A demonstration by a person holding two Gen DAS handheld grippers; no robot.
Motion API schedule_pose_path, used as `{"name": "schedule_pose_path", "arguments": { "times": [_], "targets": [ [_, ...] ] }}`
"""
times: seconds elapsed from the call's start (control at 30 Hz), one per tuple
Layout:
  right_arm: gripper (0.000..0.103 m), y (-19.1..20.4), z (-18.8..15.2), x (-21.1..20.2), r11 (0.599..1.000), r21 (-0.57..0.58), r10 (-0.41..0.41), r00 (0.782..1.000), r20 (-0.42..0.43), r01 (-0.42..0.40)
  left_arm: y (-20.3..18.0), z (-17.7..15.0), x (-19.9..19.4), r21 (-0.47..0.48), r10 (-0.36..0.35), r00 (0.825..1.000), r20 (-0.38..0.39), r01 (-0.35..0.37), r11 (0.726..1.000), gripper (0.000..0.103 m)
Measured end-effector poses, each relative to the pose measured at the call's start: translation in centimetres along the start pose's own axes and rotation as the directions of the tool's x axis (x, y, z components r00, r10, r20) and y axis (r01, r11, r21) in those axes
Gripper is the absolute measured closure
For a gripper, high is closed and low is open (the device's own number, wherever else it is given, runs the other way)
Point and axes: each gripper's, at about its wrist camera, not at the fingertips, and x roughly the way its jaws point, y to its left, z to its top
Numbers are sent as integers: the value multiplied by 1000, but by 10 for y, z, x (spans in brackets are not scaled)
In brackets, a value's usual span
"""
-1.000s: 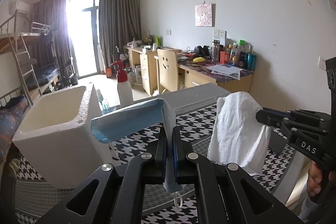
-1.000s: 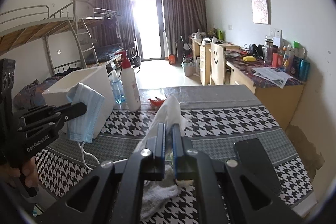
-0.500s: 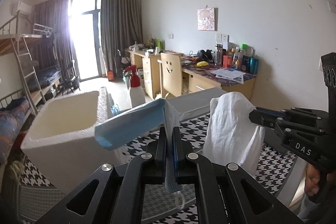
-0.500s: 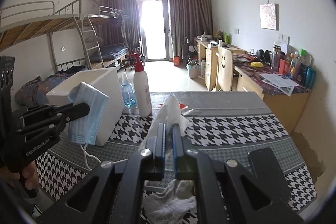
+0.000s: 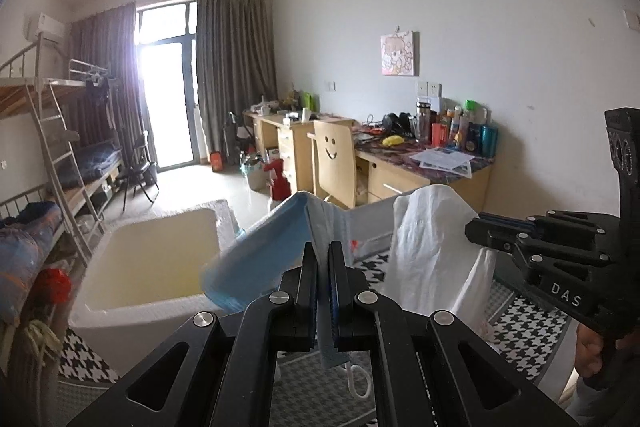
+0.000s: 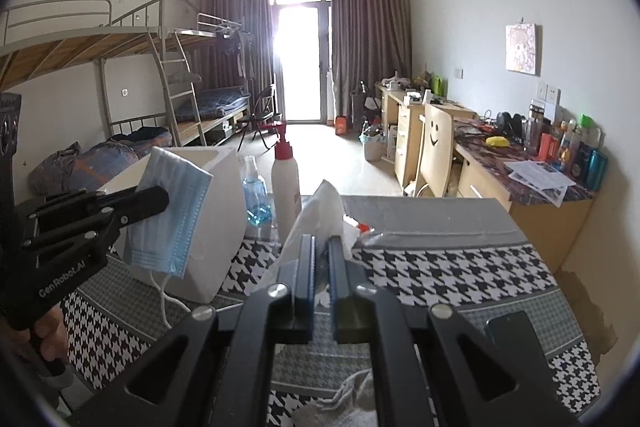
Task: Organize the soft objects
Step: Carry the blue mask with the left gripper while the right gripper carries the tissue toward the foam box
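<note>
White foam box (image 6: 216,195) at left of houndstooth table (image 6: 440,267). Left gripper (image 6: 162,201) clamped on blue face mask (image 6: 176,211), held just beside box's near right corner. Right gripper (image 6: 320,247) clamped on white tissue (image 6: 320,215), above table centre.

The left gripper (image 5: 323,259) is clamped on a blue surgical mask (image 5: 256,259), lifted above a white foam box (image 5: 156,267). To its right, the right gripper (image 5: 474,227) pinches a hanging white tissue (image 5: 432,259) over a houndstooth tablecloth (image 5: 528,331).
</note>
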Motion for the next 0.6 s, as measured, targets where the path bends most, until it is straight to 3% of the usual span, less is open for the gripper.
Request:
{"name": "schedule_pose_path", "arguments": {
  "times": [0.4,0.6],
  "targets": [
    [95,5,22,-1,999,-17,30,999,36,-30,2,18,-17,4,7,999,51,-7,1000,98],
    [95,9,34,-1,999,-34,41,998,49,-40,9,27,-21,4,45,996,72,-45,999,98]
  ]
}}
